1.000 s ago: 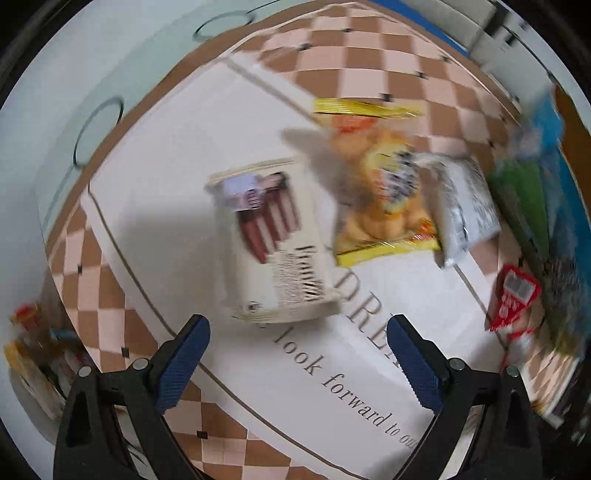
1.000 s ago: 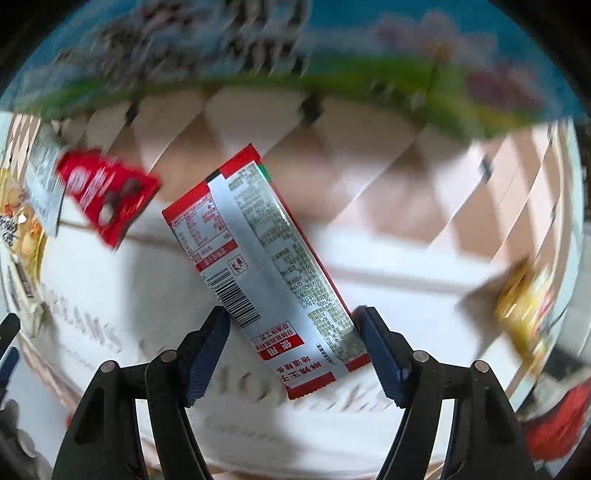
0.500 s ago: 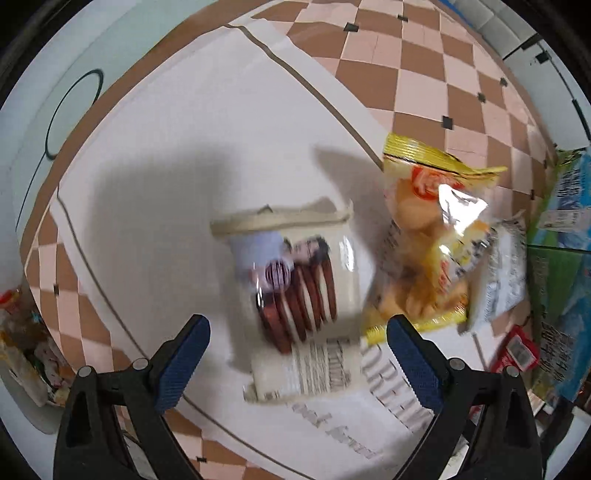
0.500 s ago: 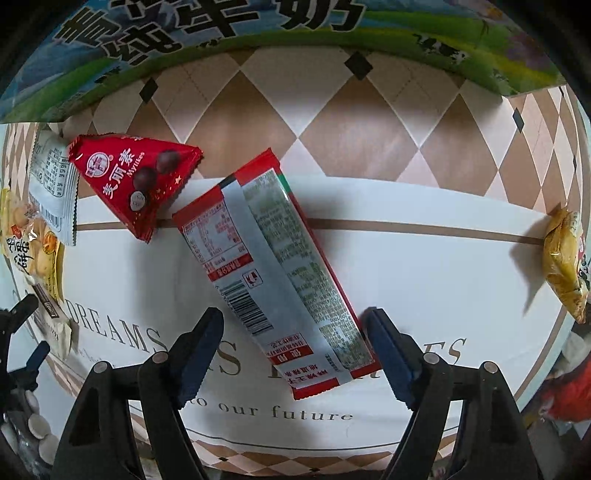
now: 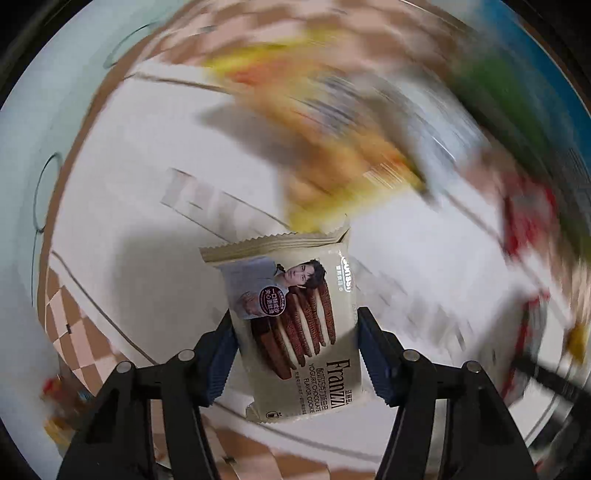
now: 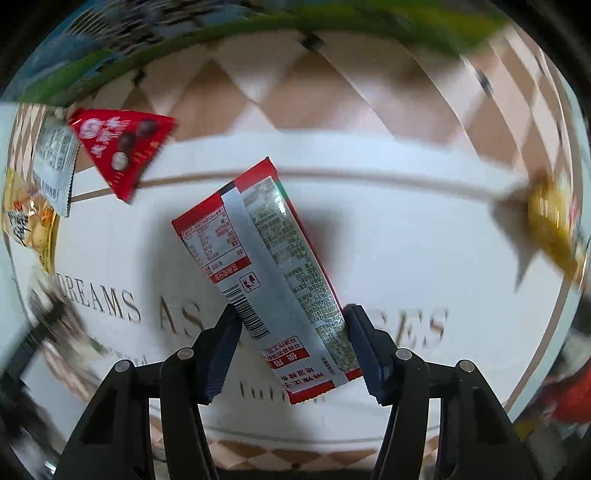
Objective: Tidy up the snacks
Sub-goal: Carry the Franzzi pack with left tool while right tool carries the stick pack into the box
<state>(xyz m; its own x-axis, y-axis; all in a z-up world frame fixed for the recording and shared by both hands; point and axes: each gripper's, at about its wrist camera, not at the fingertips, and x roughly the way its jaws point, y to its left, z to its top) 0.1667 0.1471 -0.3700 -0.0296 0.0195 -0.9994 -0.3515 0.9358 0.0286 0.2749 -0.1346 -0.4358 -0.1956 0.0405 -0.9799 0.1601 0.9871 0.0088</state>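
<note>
In the left wrist view a cream cookie packet [image 5: 295, 325] with brown stick biscuits printed on it sits between my left gripper's [image 5: 295, 332] blue pads. The jaws are closing and both pads press on its long sides. The packet looks sharp while everything behind it is smeared. In the right wrist view a red and silver snack packet [image 6: 266, 269] lies back side up between my right gripper's [image 6: 291, 325] pads. Those jaws are closing too and grip its lower half. It casts a shadow on the white cloth [image 6: 406, 258] below.
A red triangular chocolate packet [image 6: 122, 147], a grey-white sachet [image 6: 55, 162] and a yellow snack bag [image 6: 26, 225] lie at the left. Another yellow bag [image 6: 554, 229] lies at the right. A green and blue carton [image 6: 258, 26] borders the far side. Checkered cloth surrounds the white centre.
My left gripper came down around the cookie packet and its jaws narrowed onto it. The right jaws narrowed onto the red and silver packet, which now stands off the cloth.
</note>
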